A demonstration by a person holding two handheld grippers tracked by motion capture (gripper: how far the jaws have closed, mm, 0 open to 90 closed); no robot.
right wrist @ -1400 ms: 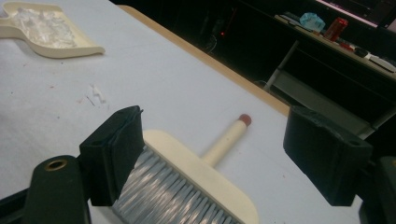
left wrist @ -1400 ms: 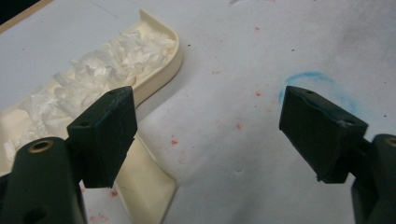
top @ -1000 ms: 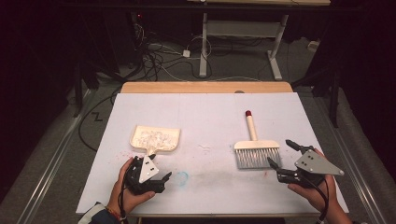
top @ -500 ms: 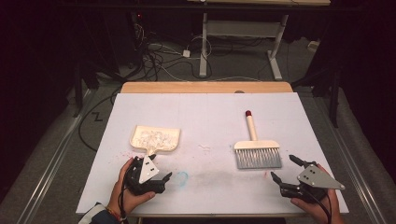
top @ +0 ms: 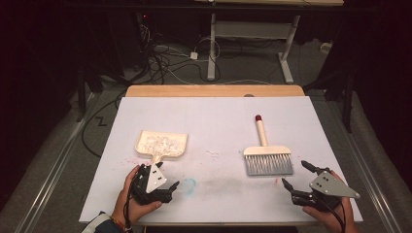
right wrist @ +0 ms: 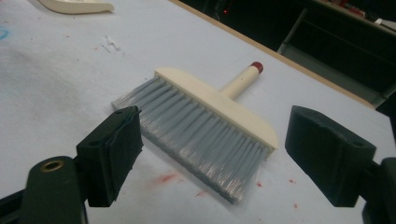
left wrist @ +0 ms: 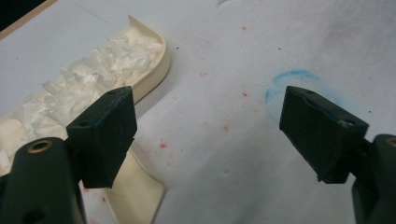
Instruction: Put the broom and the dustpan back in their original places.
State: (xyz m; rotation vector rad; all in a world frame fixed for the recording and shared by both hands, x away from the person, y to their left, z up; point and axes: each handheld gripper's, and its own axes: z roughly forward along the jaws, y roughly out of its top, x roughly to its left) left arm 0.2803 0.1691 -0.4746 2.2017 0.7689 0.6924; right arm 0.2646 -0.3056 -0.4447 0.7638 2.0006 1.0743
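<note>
while both grippers gape empty, the left gripper point(top: 165, 180) sits just below the dustpan point(top: 162, 144); the right gripper point(top: 297, 175) waits near the brush point(top: 268, 158), right of the dustpan.

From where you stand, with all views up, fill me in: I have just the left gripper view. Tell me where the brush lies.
Observer: The brush lies flat on the right half of the table, bristles toward the person, red-tipped handle pointing away.
Operator: Report the right gripper.
Observer: The right gripper is open near the table's front edge, just short of the bristles and touching nothing.
Operator: Give me the whole dustpan, I see just a corner.
Observer: The dustpan sits left of centre, shredded white bits inside, its handle pointing at the left gripper, which is open.
</note>
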